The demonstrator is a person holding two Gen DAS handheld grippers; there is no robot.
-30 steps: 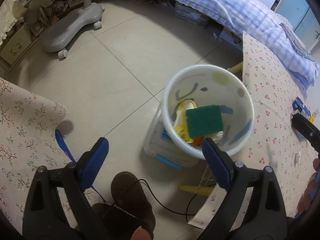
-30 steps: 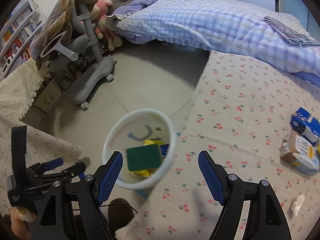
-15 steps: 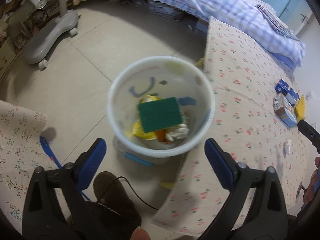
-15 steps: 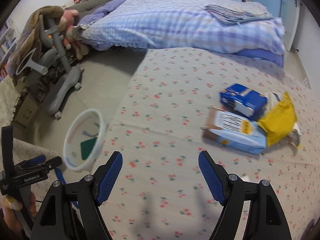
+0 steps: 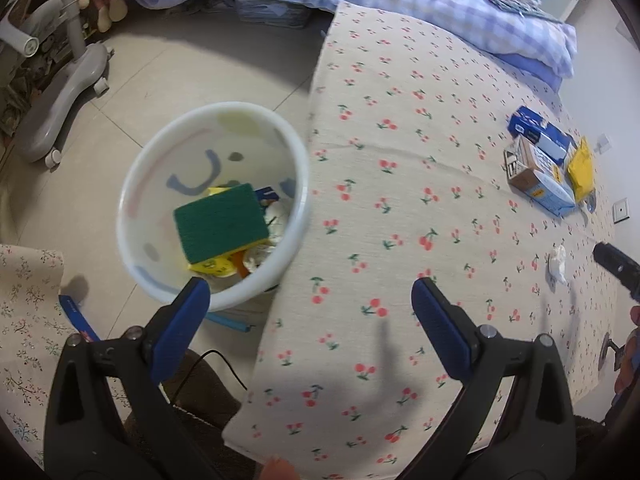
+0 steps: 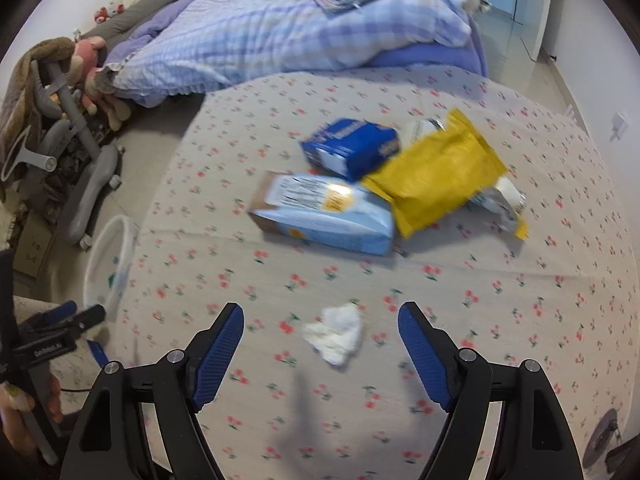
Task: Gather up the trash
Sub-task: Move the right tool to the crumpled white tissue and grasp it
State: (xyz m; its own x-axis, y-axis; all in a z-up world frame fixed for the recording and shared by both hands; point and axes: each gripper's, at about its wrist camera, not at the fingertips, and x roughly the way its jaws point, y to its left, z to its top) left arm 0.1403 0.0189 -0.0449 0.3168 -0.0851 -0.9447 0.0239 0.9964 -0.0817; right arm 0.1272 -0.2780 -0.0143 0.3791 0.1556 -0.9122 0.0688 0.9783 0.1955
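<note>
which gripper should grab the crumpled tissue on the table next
Right. The right gripper is open with the tissue lying just ahead between its fingers. The left gripper, also open and empty, straddles the table edge by the bin, with the tissue off to its right.

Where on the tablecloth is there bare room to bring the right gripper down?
Bare cloth surrounds the crumpled tissue and runs left to the table edge by the white bin. Crowded beyond it: light blue box, dark blue box, yellow bag overlap.

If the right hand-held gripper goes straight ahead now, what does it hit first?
Most likely the crumpled tissue, lying on the tablecloth just ahead between the open right hand-held gripper fingers; depth is uncertain.
</note>
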